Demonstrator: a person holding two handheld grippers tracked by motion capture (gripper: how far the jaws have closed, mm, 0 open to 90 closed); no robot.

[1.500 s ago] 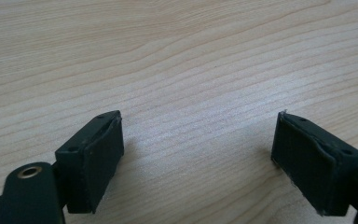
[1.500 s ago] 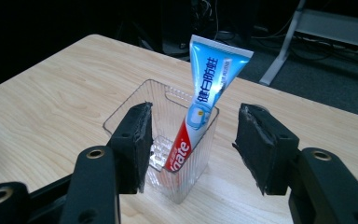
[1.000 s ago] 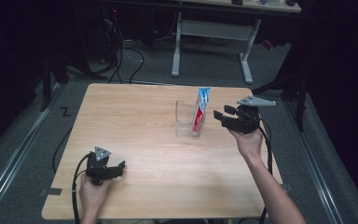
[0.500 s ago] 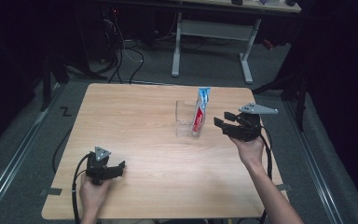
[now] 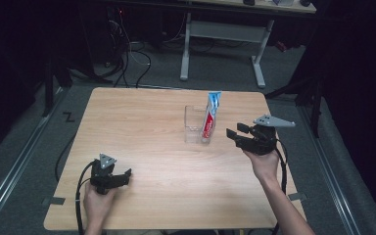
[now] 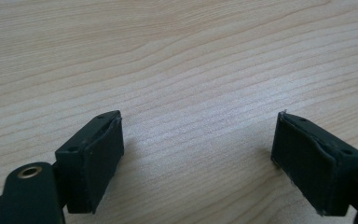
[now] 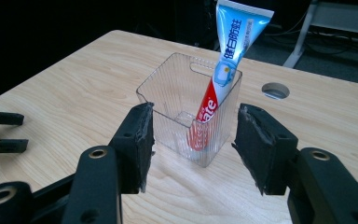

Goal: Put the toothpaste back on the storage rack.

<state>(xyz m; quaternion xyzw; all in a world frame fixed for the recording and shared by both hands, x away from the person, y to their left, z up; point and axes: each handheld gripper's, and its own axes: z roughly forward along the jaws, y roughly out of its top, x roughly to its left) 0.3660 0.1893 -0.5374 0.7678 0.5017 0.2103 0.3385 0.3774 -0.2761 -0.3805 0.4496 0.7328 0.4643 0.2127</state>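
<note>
Bench (image 5: 142, 127) was a light wood top, carrying one clear plastic bin (image 5: 195, 125) with a toothpaste tube (image 5: 209, 117) standing in it.

Bin sat just ahead of the right hand-held gripper (image 5: 235, 134), close but apart, no contact. In the right gripper view the bin (image 7: 186, 112) lay straight beyond the gap between the two jaws, which flanked its near corner without touching.

Tube (image 7: 221, 65) stood nearly upright, cap end down in the bin's corner, crimped end up and leaning slightly away from that gripper. Long axis was close to vertical, so roughly square to the level line along which the right jaws pointed.

Right hand-held gripper (image 7: 193, 149) was released, jaws spread wide with nothing between the pads.

Left hand-held gripper (image 5: 122, 176) rested low on the bench, well apart from the bin, which lay far ahead of it and off to its right. In the left gripper view it (image 6: 198, 163) was also released, jaws wide, bare wood grain between them.

Right hand was clearly the nearer one. Judgement: the tube or bin was the right hand's to take; a grasp on the tube would need the jaws higher, above the bin rim.
</note>
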